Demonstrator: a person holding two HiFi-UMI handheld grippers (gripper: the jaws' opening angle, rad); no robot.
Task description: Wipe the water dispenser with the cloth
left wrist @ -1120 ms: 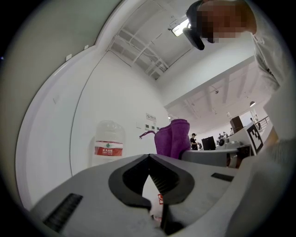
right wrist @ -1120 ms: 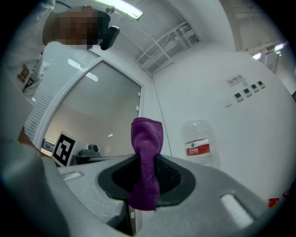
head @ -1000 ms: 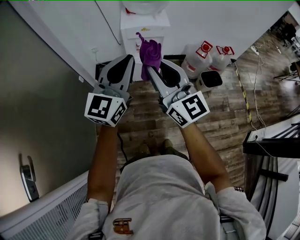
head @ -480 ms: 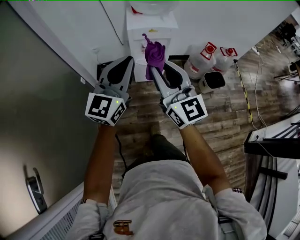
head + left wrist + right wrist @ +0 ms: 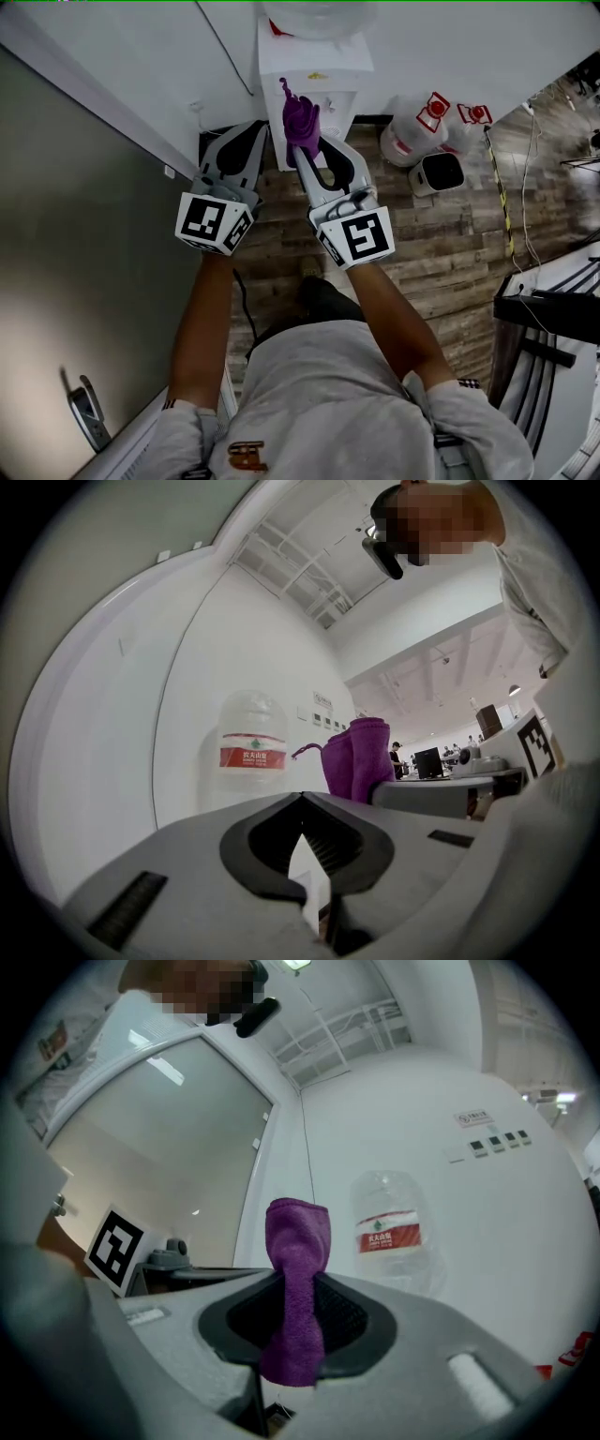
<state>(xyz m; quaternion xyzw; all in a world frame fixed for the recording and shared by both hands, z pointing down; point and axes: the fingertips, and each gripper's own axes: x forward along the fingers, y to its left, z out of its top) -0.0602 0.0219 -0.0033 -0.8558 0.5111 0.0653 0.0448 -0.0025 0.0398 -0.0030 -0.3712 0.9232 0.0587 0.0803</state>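
- Markers on both cubes: black-and-white squares, no lettering.
- Idle side: left tongs [image 5: 234,141], tips pressed together on nothing, carried just beside the other pair. Judged parked there to stay clear of the wiping side.
- Working side: right tongs [image 5: 316,150] pinching the purple cloth [image 5: 300,117] at mid-length, folded top standing above the tips, tail hanging below. Judged gripped this way to present a soft pad forward.
- Location of cloth: in the air before the upper front of the water dispenser [image 5: 314,70]. Contact not confirmable from any view. Wiping judged about to start, not yet under way.
- Dispenser body: white cabinet set against the wall, small yellow mark on the front, unreadable.
- Seated on top: clear bottle [image 5: 251,747], red band with white characters, too small to read with certainty.
- Right of the dispenser, on the wooden floor: spare bottles [image 5: 417,131] with red-and-white tops, print illegible. White bin [image 5: 441,173] just beside them.
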